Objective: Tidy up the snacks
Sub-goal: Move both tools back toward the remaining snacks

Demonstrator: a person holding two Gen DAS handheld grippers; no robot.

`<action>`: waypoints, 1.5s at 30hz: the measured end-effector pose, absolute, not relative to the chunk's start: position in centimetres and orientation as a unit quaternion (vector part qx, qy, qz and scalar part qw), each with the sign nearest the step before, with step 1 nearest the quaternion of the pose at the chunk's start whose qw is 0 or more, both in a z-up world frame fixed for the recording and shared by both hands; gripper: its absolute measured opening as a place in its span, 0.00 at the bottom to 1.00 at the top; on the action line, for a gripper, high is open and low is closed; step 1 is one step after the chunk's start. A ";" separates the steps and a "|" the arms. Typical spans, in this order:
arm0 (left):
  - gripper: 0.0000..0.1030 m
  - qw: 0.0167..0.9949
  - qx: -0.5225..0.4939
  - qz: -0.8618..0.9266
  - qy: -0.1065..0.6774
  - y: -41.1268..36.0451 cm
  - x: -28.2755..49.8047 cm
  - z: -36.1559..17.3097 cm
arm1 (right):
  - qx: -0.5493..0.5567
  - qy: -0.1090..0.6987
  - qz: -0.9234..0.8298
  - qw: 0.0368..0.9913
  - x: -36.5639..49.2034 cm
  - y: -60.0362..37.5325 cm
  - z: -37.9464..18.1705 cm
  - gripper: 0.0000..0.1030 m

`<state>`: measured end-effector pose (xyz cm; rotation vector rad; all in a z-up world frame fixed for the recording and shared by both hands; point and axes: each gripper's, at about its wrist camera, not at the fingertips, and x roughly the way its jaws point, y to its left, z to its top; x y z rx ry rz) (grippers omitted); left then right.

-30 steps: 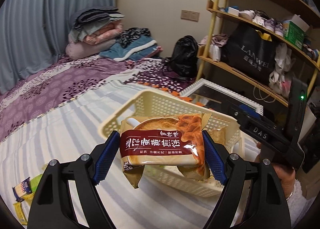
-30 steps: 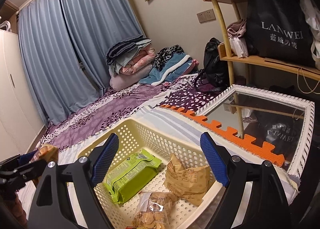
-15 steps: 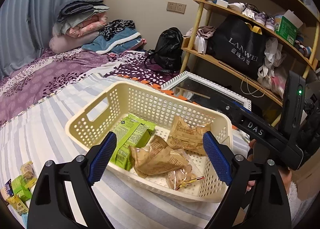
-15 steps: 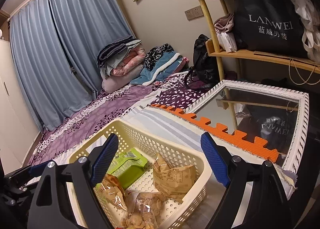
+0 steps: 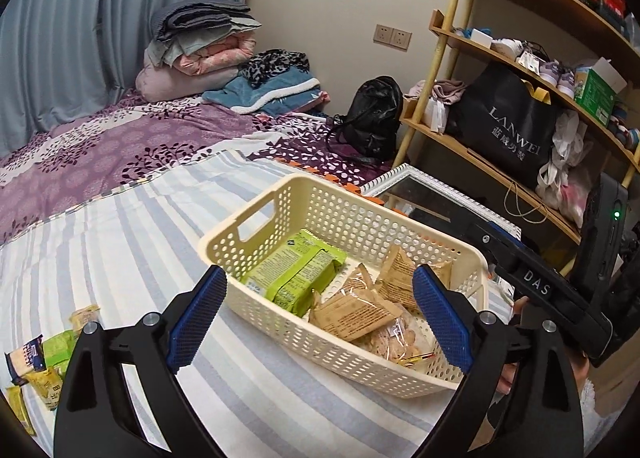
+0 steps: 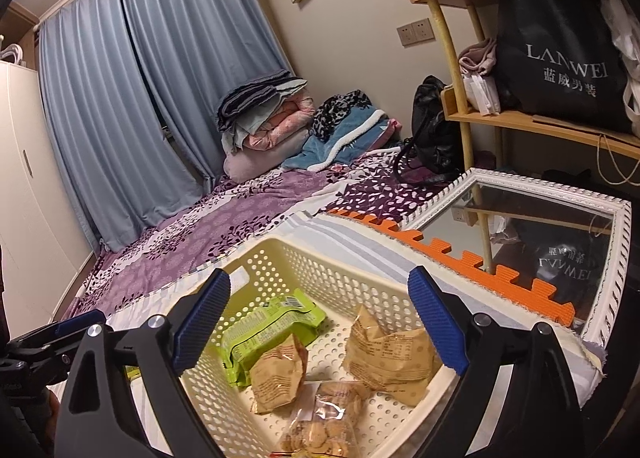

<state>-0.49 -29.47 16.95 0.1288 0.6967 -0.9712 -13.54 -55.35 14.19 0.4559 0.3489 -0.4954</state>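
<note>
Striped bedding (image 5: 120, 242) carries the basket (image 5: 280, 198) ahead of our left gripper (image 5: 320, 314), jaws opening, empty. Loose snacks (image 5: 44, 362) lie far to its left, nearer it than our right gripper (image 6: 320, 322), also opening, empty, over the basket.

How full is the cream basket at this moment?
Partly filled. The cream basket holds a green packet, tan wrapped snacks and a clear bag of biscuits; bare perforated floor shows between them.
</note>
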 end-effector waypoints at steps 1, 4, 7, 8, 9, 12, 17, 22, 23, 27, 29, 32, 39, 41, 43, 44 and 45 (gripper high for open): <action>0.93 0.827 0.058 -0.452 0.328 -29.0 -0.4 17.0 | 0.222 0.170 -0.239 0.930 -13.5 -55.1 14.3 0.90; 0.95 0.835 0.049 -0.439 0.329 -27.6 0.0 17.1 | 0.217 0.167 -0.230 0.934 -13.3 -54.2 14.8 0.92; 0.95 0.843 0.042 -0.421 0.332 -26.1 0.7 17.3 | 0.208 0.166 -0.218 0.939 -12.9 -53.1 15.4 0.95; 0.95 0.847 0.039 -0.414 0.333 -25.5 0.9 17.3 | 0.206 0.165 -0.215 0.940 -12.8 -52.8 15.5 0.95; 0.95 0.850 0.037 -0.406 0.332 -25.0 1.1 17.4 | 0.203 0.165 -0.209 0.942 -12.7 -52.3 15.6 0.95; 0.95 0.862 0.029 -0.384 0.330 -23.1 1.6 17.5 | 0.192 0.170 -0.193 0.947 -12.1 -50.8 16.0 0.95; 0.95 0.876 0.016 -0.349 0.333 -19.6 2.6 17.5 | 0.172 0.179 -0.165 0.955 -11.0 -47.9 16.3 0.95; 0.96 0.888 0.002 -0.318 0.332 -15.9 3.6 17.6 | 0.156 0.199 -0.120 0.960 -9.7 -44.4 16.2 0.95; 0.95 0.890 0.000 -0.312 0.331 -15.3 3.9 17.6 | 0.153 0.204 -0.108 0.961 -9.4 -43.7 16.0 0.95; 0.95 0.899 -0.009 -0.288 0.330 -12.3 4.6 17.6 | 0.134 0.233 -0.058 0.962 -7.9 -40.1 15.2 0.95; 0.96 0.903 -0.013 -0.275 0.329 -10.8 4.9 17.7 | 0.127 0.244 -0.040 0.961 -7.4 -38.8 14.8 0.95; 0.96 0.909 -0.021 -0.259 0.325 -8.6 5.1 17.8 | 0.118 0.260 -0.012 0.958 -6.7 -36.6 14.2 0.95; 0.96 0.919 -0.033 -0.222 0.324 -4.2 5.9 17.5 | 0.112 0.301 0.033 0.946 -5.2 -32.6 12.7 0.95; 0.96 0.921 -0.038 -0.208 0.327 -2.8 6.1 17.3 | 0.106 0.313 0.044 0.943 -4.7 -31.4 12.0 0.95; 0.96 0.923 -0.041 -0.197 0.329 -1.6 6.4 17.0 | 0.097 0.326 0.059 0.939 -4.2 -30.0 11.2 0.95; 0.96 0.924 -0.042 -0.189 0.331 -0.8 6.6 16.9 | 0.094 0.333 0.065 0.936 -3.9 -29.4 10.9 0.95; 0.96 0.925 -0.043 -0.183 0.331 -0.2 6.7 16.7 | 0.094 0.341 0.074 0.932 -3.6 -28.8 10.5 0.95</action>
